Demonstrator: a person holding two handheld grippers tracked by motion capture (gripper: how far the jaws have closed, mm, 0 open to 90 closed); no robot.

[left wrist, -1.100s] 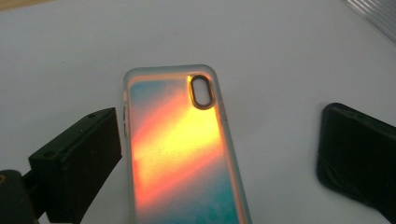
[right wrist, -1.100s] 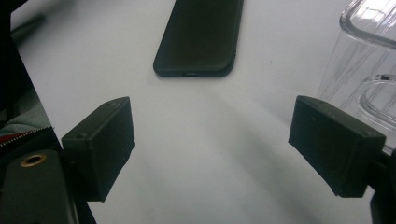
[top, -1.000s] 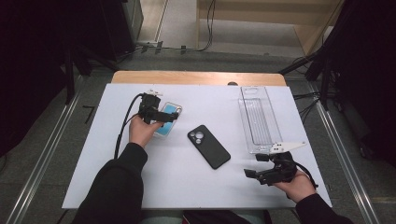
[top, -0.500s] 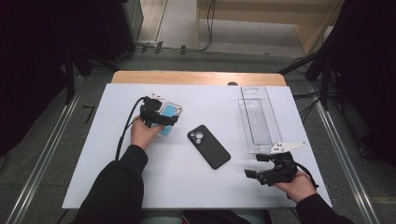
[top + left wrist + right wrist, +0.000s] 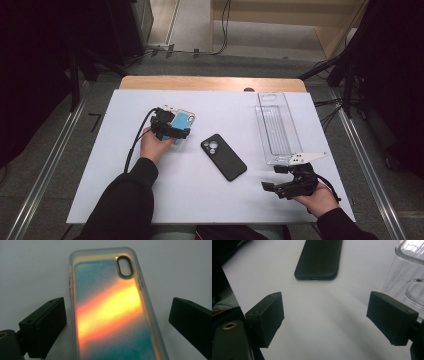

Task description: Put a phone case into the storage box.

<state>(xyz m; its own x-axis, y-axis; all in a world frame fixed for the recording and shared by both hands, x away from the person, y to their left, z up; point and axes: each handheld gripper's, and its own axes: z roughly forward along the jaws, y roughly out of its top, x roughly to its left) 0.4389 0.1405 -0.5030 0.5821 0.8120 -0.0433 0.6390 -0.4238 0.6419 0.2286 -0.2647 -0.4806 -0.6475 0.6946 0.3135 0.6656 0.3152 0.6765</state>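
My left gripper (image 5: 117,322) hangs over the case (image 5: 110,310), jaws spread on either side, not touching it; the case's near end runs out of frame. It lies left of the phone (image 5: 223,156). My right gripper (image 5: 325,320) is open over bare table (image 5: 200,195), the tray (image 5: 409,272) partly cut off.

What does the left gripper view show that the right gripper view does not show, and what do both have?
Left gripper view: an iridescent translucent phone case with an oval camera cutout, lying between the open left gripper jaws, untouched.

Right gripper view: a black smartphone and a clear plastic tray, both beyond the open right gripper.

Both share the white tabletop and two black jaws apart.
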